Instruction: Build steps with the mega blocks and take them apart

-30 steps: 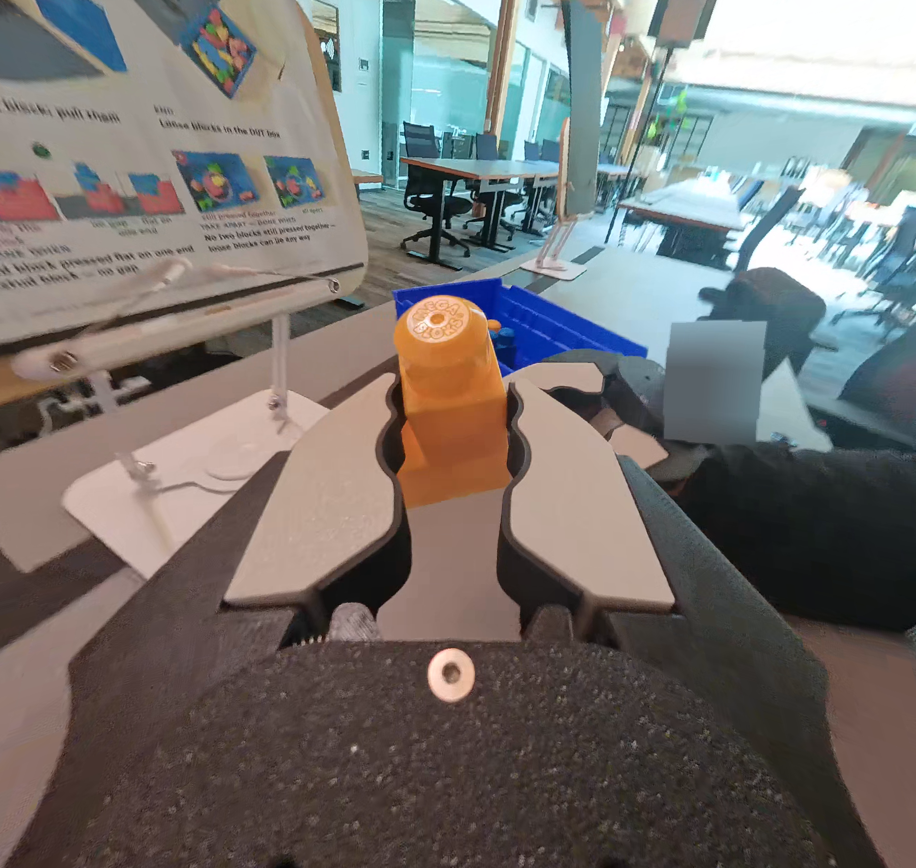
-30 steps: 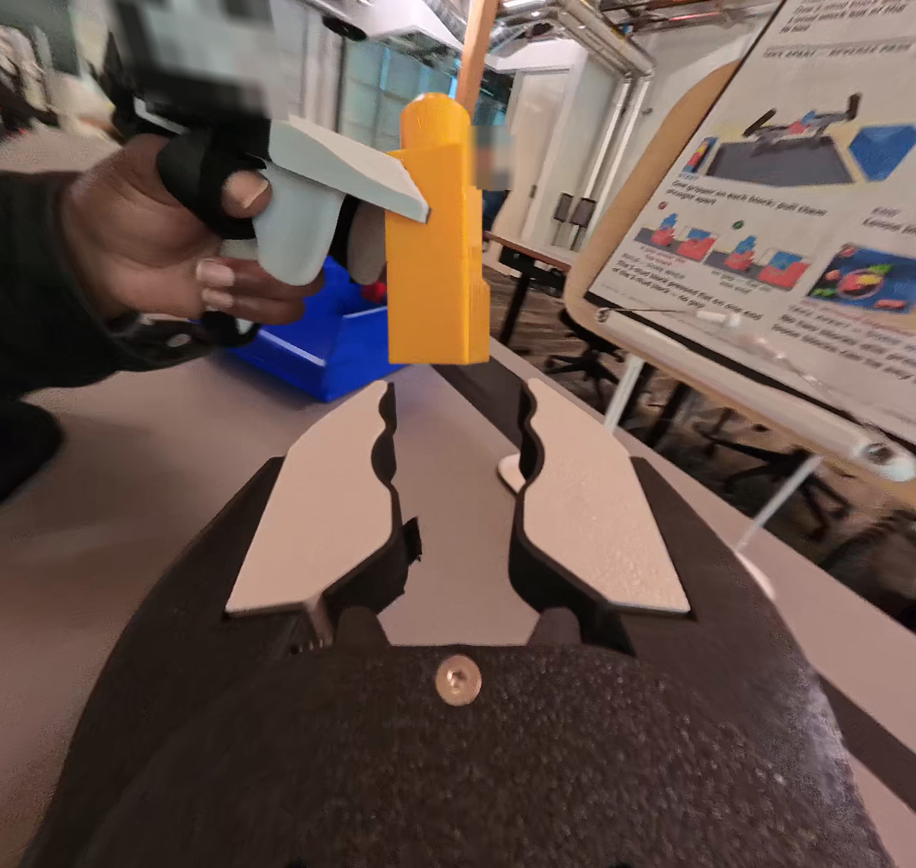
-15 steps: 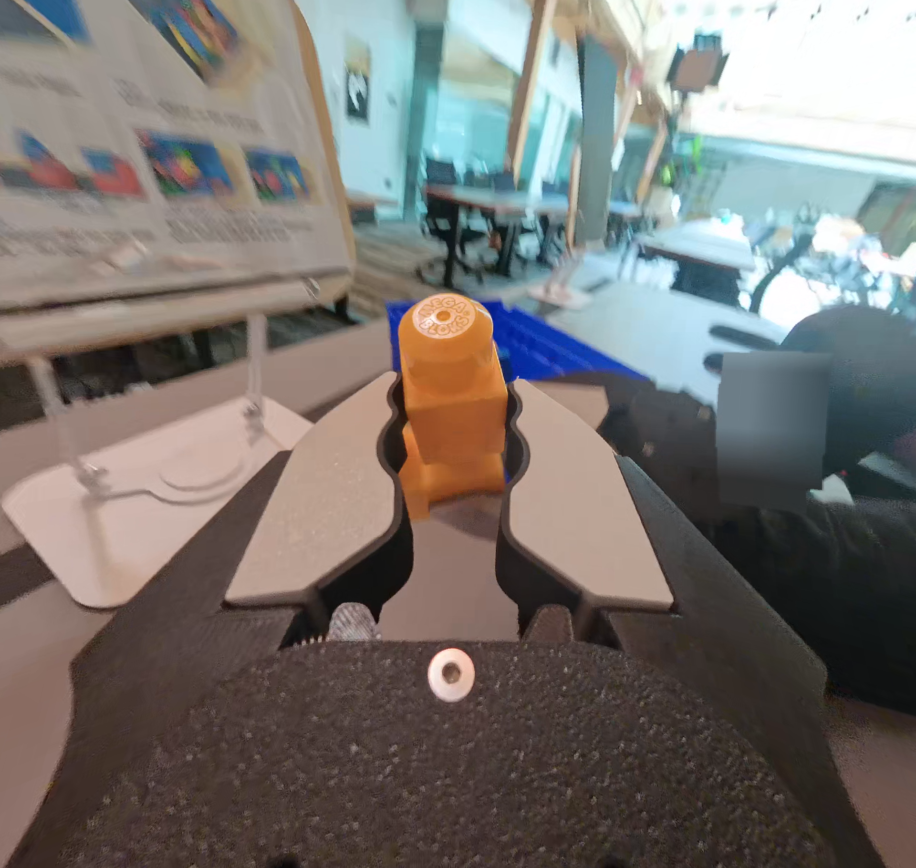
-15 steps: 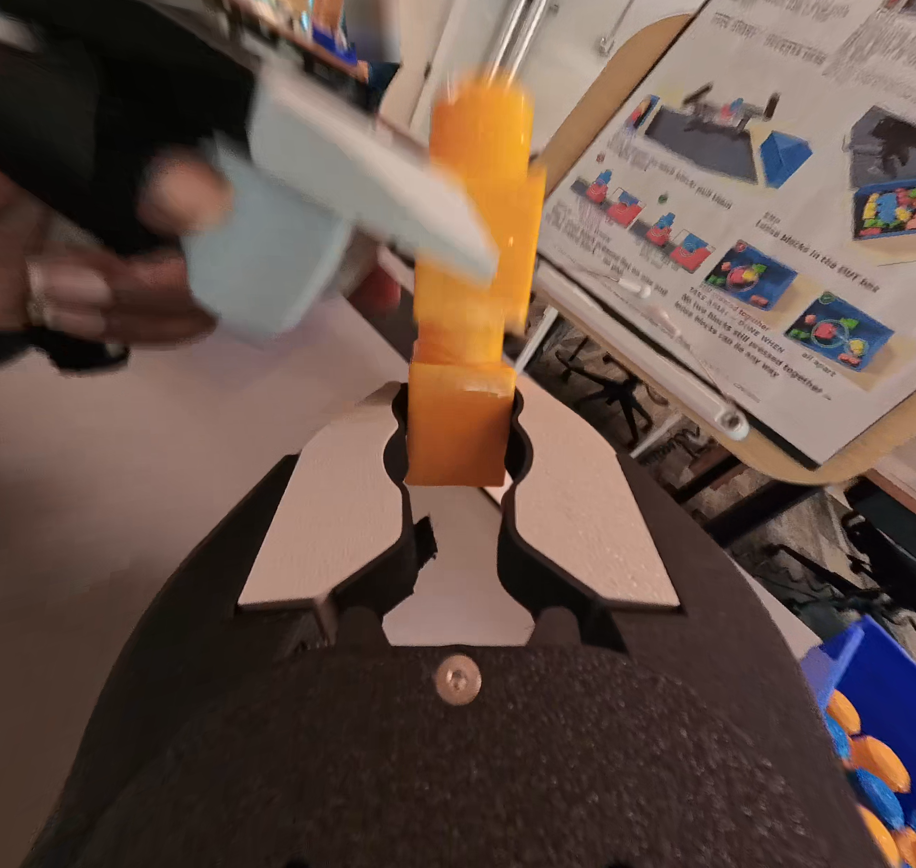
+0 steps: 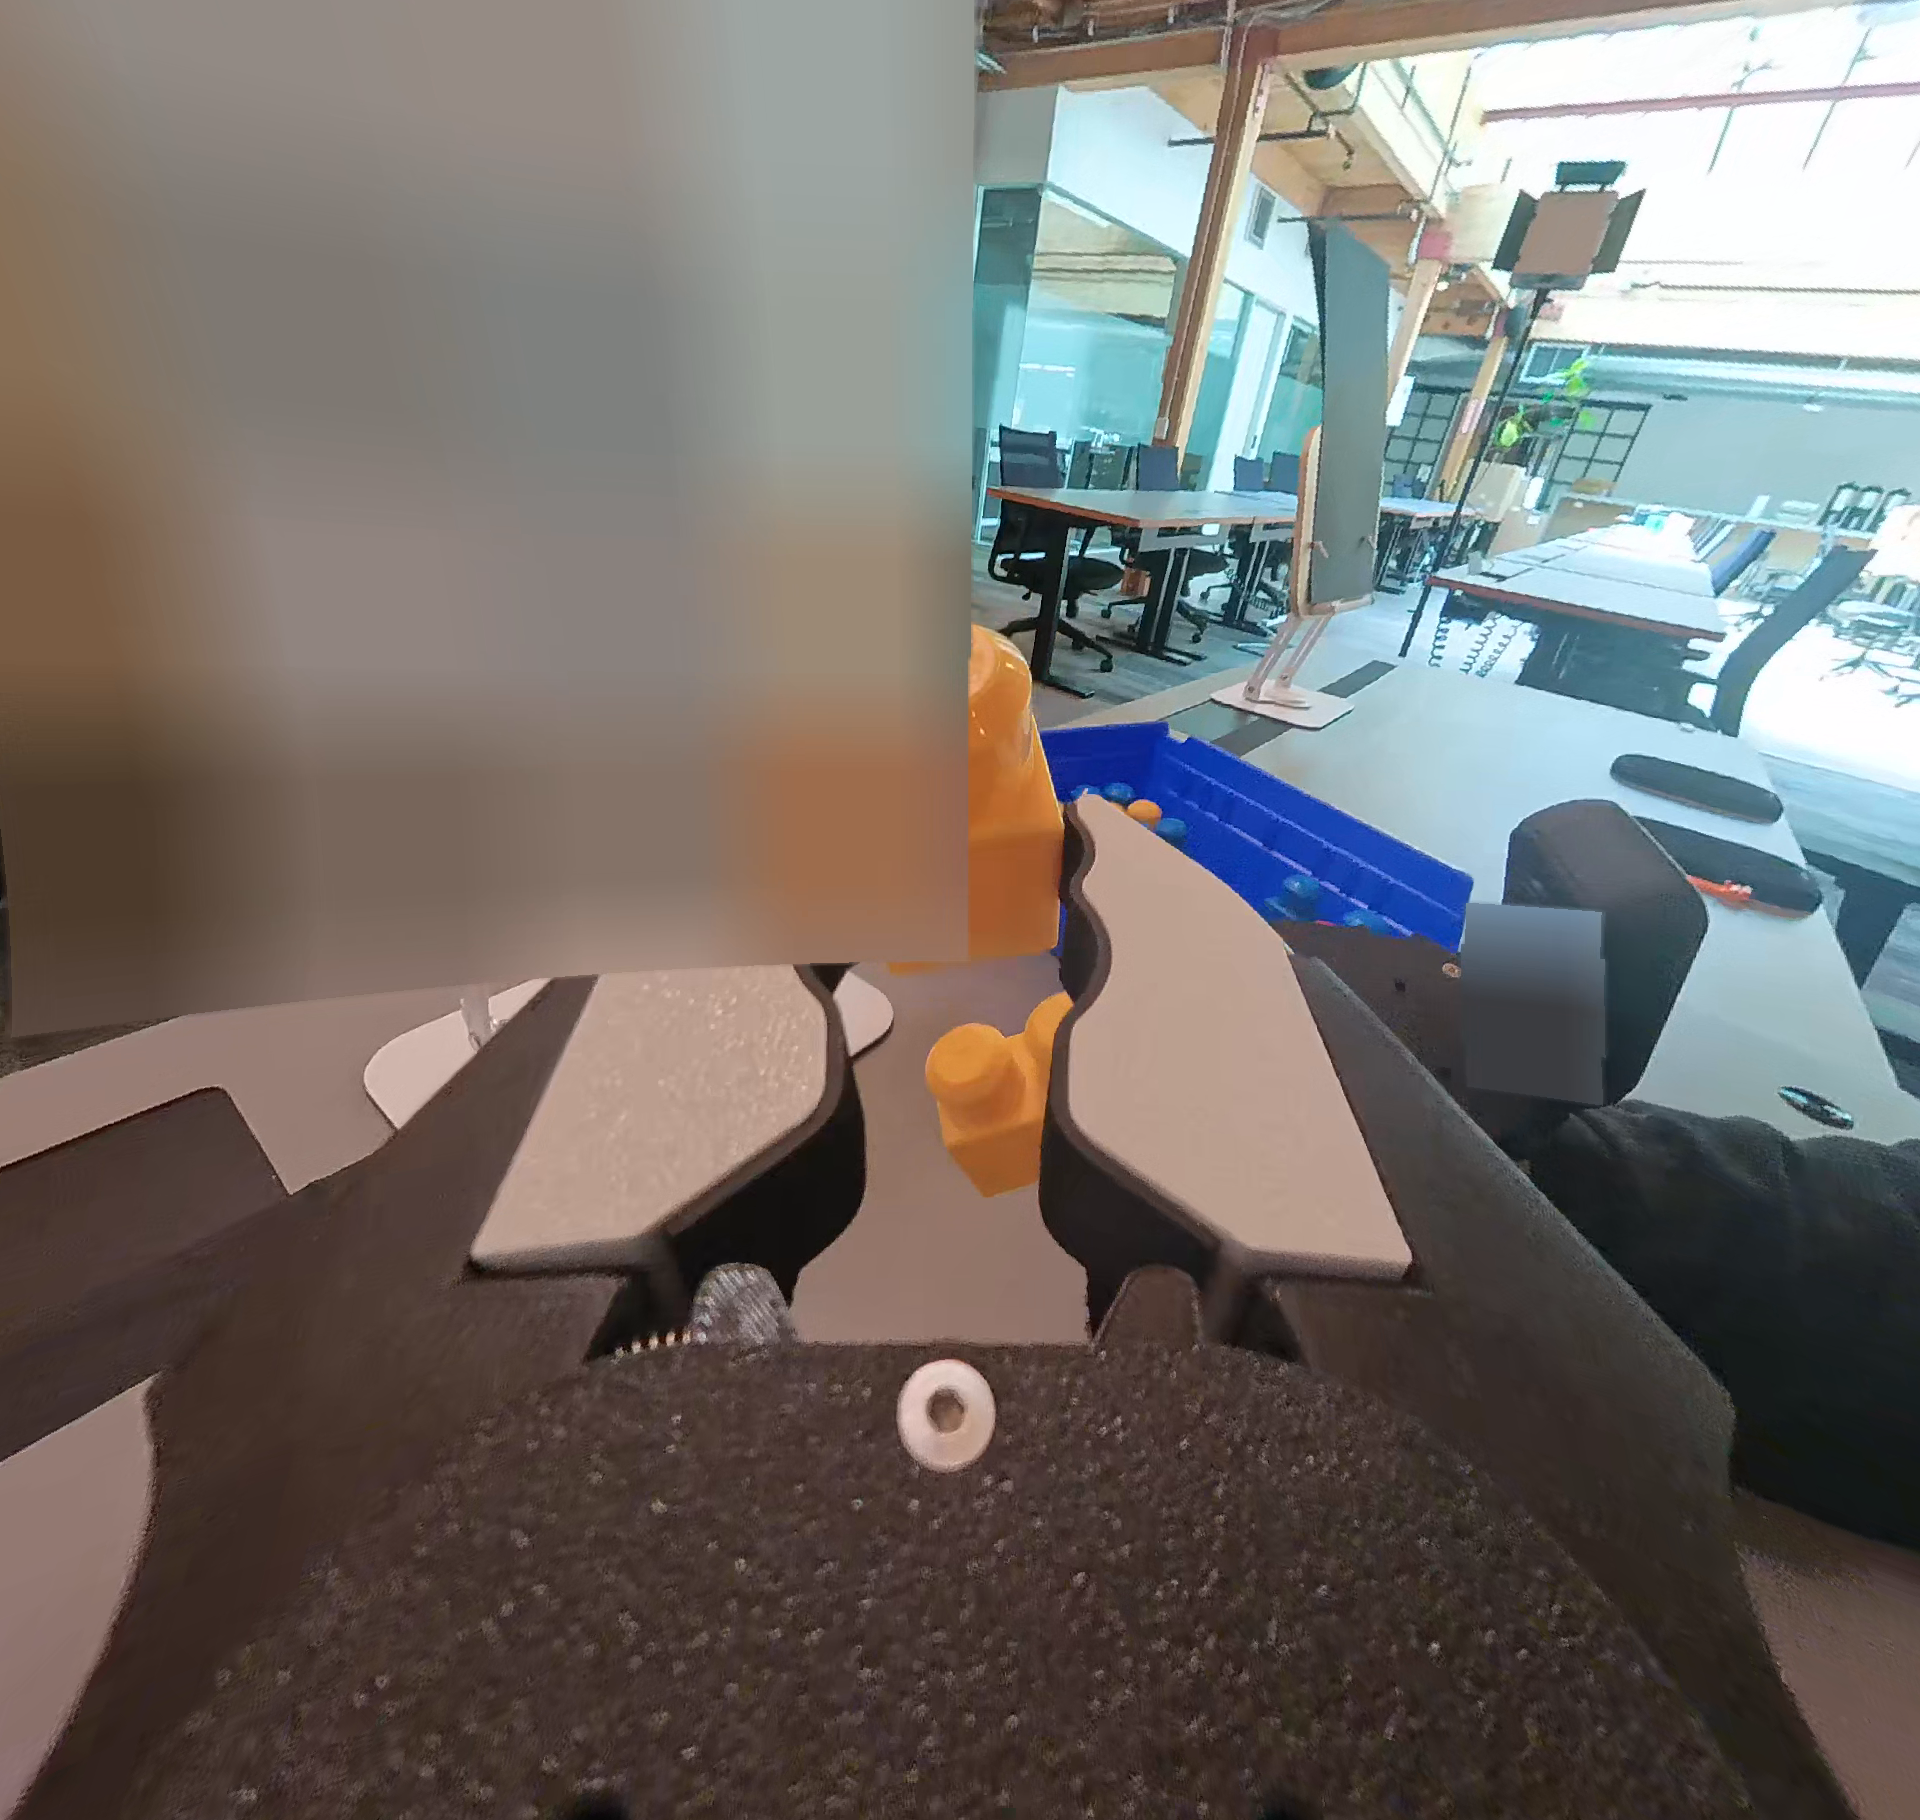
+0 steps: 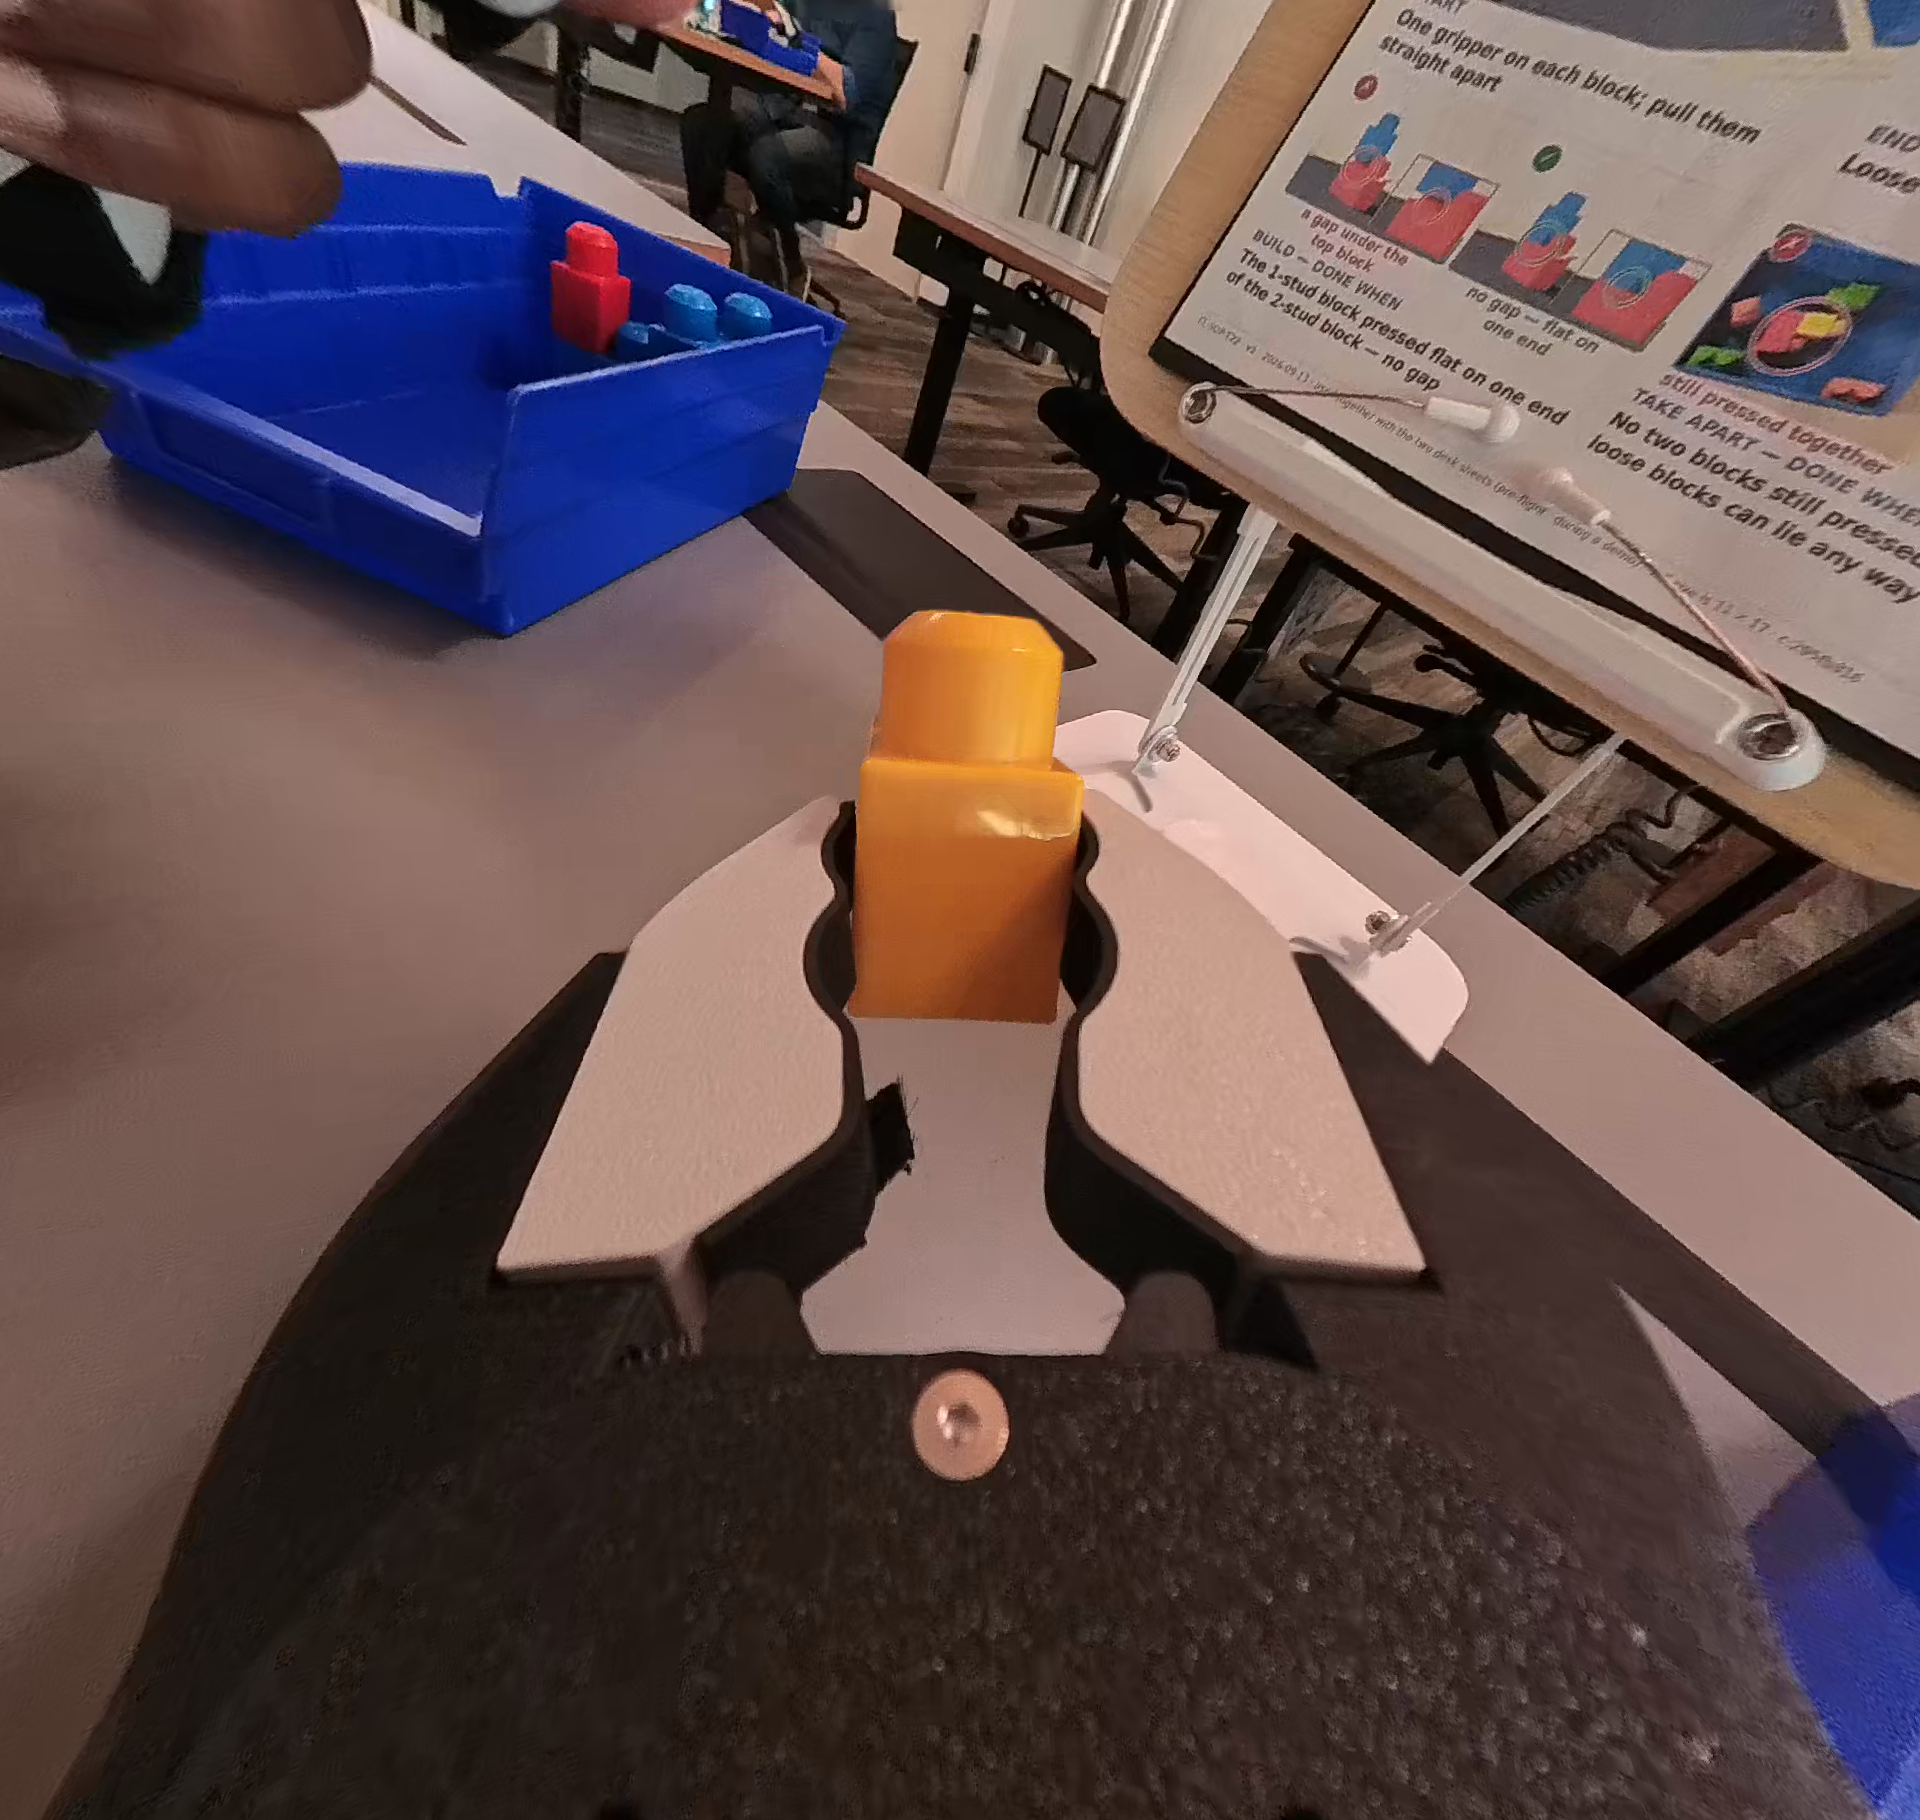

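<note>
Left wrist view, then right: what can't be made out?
Left wrist view: a blur patch covers one fingertip of the left gripper and most of the upper orange block; grip unconfirmed.
Left wrist view: the lower orange block is partly behind a finger; its holder is unseen.
Right wrist view: the hand at top left is cut by the edge.

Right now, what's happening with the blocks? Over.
Left fingers shut on first orange block, partly blurred over. Right fingers shut on second orange block. Blocks apart. Blue bin behind, not in the way.
</note>
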The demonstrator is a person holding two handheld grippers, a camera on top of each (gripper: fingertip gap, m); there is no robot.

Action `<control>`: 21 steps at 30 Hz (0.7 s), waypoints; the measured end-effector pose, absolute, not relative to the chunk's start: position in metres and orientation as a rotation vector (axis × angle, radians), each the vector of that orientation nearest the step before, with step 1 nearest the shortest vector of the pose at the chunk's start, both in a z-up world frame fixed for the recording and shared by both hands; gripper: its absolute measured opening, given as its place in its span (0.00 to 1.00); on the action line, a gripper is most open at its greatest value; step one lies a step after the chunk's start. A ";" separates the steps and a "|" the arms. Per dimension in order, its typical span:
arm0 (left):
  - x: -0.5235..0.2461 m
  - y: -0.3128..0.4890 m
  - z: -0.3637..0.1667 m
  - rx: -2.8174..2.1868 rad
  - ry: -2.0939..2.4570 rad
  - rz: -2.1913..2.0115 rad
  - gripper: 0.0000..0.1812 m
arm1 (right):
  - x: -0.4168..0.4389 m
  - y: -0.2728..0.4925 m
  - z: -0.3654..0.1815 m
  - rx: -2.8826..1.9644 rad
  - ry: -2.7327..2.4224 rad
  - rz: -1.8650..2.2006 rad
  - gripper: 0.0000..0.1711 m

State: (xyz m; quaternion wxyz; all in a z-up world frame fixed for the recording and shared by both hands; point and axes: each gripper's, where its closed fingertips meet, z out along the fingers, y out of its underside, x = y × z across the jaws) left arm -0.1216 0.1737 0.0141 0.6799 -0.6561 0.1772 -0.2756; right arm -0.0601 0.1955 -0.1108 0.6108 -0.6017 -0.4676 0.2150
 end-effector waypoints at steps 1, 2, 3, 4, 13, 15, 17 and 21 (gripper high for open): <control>-0.121 0.175 0.011 -1.485 0.408 -0.609 0.21 | -0.060 0.196 -0.113 -1.396 -1.084 0.502 0.22; -0.121 0.176 0.009 -1.495 0.417 -0.597 0.21 | -0.061 0.196 -0.115 -1.404 -1.089 0.507 0.22; -0.121 0.178 0.005 -1.510 0.428 -0.585 0.21 | -0.061 0.195 -0.117 -1.410 -1.096 0.515 0.22; -0.121 0.180 -0.001 -1.533 0.442 -0.574 0.21 | -0.062 0.195 -0.118 -1.416 -1.101 0.523 0.22; -0.126 0.208 -0.073 -1.762 0.478 -0.492 0.21 | -0.068 0.190 -0.144 -1.499 -1.207 0.616 0.22; -0.126 0.215 -0.099 -1.832 0.481 -0.474 0.21 | -0.068 0.191 -0.148 -1.514 -1.217 0.622 0.22; -0.126 0.222 -0.126 -1.904 0.485 -0.455 0.21 | -0.066 0.193 -0.148 -1.521 -1.214 0.617 0.22; -0.126 0.227 -0.169 -2.025 0.498 -0.443 0.21 | -0.061 0.200 -0.143 -1.524 -1.175 0.606 0.22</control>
